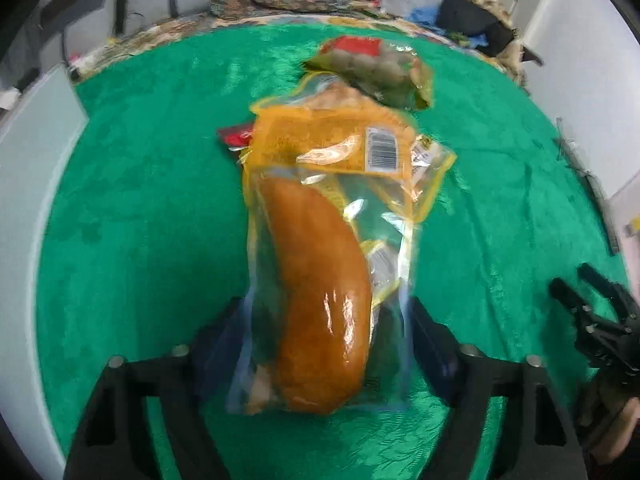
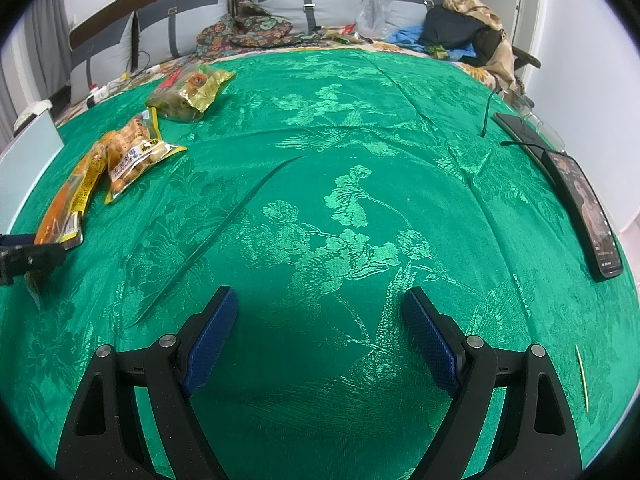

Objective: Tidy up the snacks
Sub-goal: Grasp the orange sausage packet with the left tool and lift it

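A clear pack with a long orange sausage (image 1: pixel 320 292) lies between the fingers of my left gripper (image 1: pixel 328 320), whose jaws stand on either side of its near end, gripping it. Beyond it lies a yellow snack pack (image 1: pixel 348 140), then a greenish pack with a red top (image 1: pixel 372 72). In the right wrist view the same three lie in a row at far left: sausage pack (image 2: pixel 68 200), yellow pack (image 2: pixel 136 152), green-gold pack (image 2: pixel 188 88). My right gripper (image 2: pixel 320 320) is open and empty over the green cloth (image 2: pixel 360 208).
Two phones (image 2: pixel 588 216) and a cable lie along the cloth's right edge. A thin yellow stick (image 2: pixel 582 376) lies at near right. Pillows, clothes and a plastic bag (image 2: pixel 376 4) are piled at the back. A white panel (image 2: pixel 24 168) stands at left.
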`<act>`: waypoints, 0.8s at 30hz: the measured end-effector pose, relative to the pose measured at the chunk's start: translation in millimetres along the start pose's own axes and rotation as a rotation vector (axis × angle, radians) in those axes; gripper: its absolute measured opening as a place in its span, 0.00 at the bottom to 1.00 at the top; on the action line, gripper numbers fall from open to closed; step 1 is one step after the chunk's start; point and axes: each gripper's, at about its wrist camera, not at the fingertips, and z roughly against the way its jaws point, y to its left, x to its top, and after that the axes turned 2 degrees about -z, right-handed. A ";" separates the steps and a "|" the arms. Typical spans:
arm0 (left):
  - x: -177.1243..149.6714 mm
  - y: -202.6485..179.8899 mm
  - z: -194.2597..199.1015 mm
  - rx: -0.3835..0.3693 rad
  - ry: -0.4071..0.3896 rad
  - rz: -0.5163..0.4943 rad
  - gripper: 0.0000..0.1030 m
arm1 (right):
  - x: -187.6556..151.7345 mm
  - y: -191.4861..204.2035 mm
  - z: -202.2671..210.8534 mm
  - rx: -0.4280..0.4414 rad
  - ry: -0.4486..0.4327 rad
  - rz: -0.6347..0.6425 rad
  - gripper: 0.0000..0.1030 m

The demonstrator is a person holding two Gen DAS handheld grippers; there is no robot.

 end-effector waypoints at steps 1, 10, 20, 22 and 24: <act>-4.0 0.8 4.8 -0.010 -0.009 0.004 0.55 | 0.0 0.0 0.1 0.000 0.000 0.000 0.85; -55.6 40.2 63.8 0.079 -0.118 0.141 0.55 | -0.1 0.1 0.2 0.000 0.000 0.000 0.85; -78.2 83.6 36.7 0.262 -0.109 0.229 0.82 | 0.0 0.1 0.3 0.001 0.000 0.000 0.85; -79.6 88.3 34.2 0.266 -0.128 0.242 0.91 | 0.0 0.2 0.4 0.000 0.000 0.000 0.85; -80.3 96.1 31.1 0.275 -0.135 0.259 1.00 | 0.1 0.3 0.5 0.000 0.000 -0.001 0.85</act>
